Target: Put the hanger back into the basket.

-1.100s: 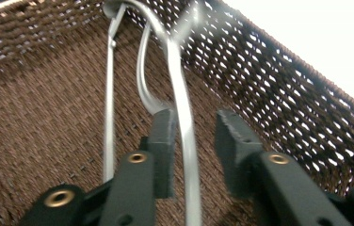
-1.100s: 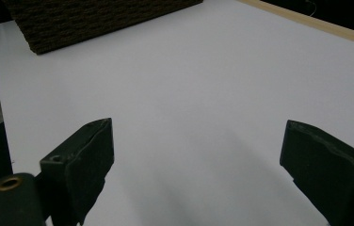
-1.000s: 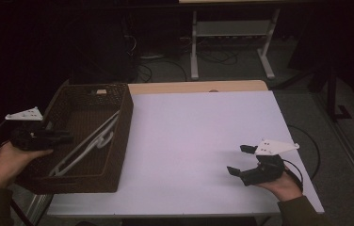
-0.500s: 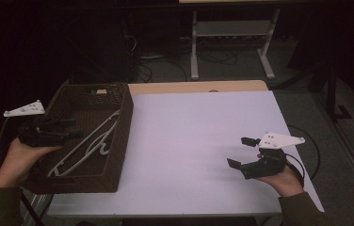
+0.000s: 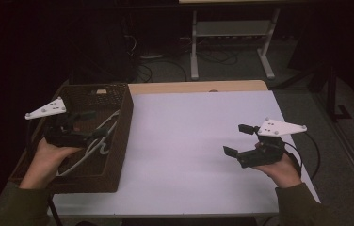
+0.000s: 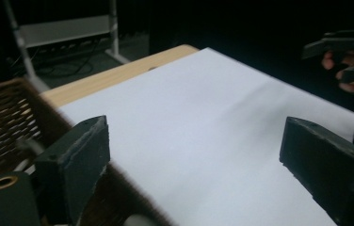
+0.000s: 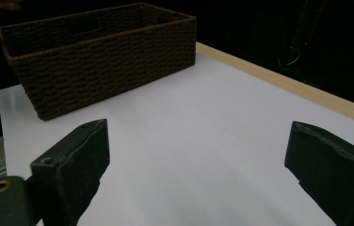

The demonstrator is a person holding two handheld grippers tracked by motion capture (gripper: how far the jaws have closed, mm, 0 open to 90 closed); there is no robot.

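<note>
A brown wicker basket (image 5: 121,141) stands at the table's left end, with white hangers (image 5: 95,143) lying inside it. My left gripper (image 5: 92,124) hovers over the basket and points right across the table. Its jaws have just been opening and now stand wide with nothing between them (image 6: 194,155); the basket's rim (image 6: 5,113) shows at their lower left. My right gripper (image 5: 236,140) is held above the white table top (image 5: 189,141) at the right, open and empty, facing the basket (image 7: 100,61). It also appears far off as the right gripper (image 6: 349,56).
A wooden strip (image 5: 194,87) runs along the table's far edge. Beyond it, a metal rack (image 5: 231,33) and cables sit on the dark floor. The white surface stretches bare between the basket and the right hand.
The left gripper moved right from the basket's left edge to over its inside, and its jaws opened. The hanger that stood tilted now lies lower in the basket. The right gripper rose a little.
</note>
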